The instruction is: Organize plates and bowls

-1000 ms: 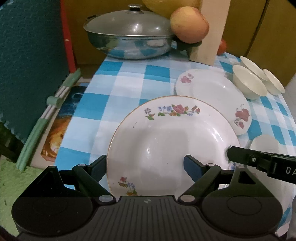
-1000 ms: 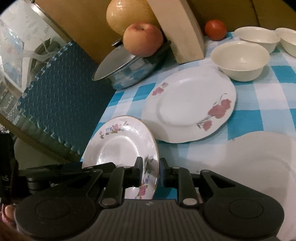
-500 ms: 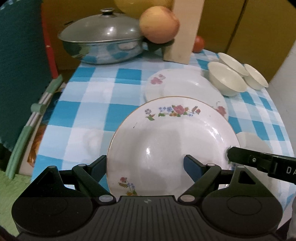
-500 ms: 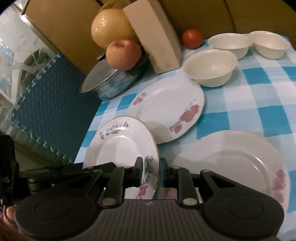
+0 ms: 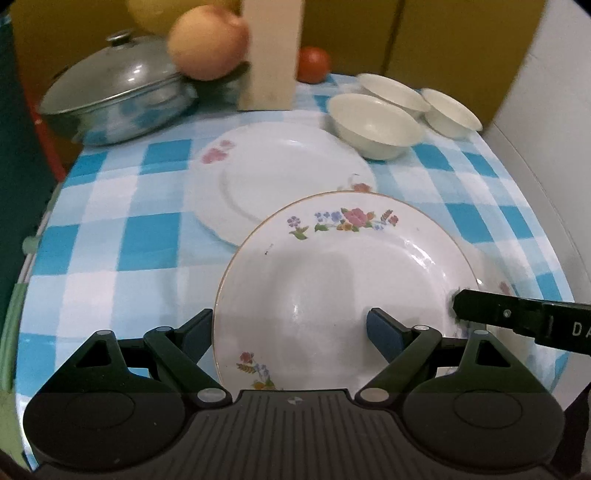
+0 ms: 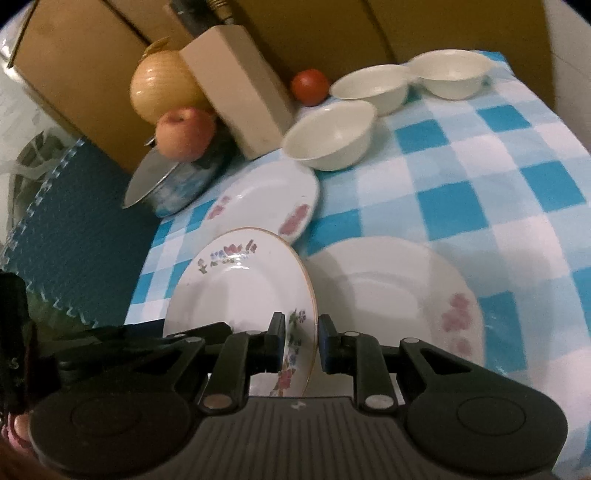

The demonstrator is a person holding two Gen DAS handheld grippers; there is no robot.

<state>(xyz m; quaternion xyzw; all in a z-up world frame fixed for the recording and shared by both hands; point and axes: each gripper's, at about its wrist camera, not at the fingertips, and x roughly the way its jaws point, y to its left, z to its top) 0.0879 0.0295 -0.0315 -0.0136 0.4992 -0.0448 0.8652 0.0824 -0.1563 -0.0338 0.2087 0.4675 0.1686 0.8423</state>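
Gripping floral plate (image 6: 243,291) rim — right gripper (image 6: 302,341) angled down

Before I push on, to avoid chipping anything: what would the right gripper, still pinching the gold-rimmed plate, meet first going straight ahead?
Probably the pink-flowered plate lying flat beyond the right gripper; depth is unclear.

The flowered plate (image 5: 332,288) hides the near edge of the pink-rose plate (image 5: 266,177) behind it, and its own near rim is lost behind the left hand-held gripper (image 5: 291,332). The onion (image 5: 155,14) is cut off by the top edge. The apple (image 5: 207,40) and knife block (image 5: 271,55) are blurred.
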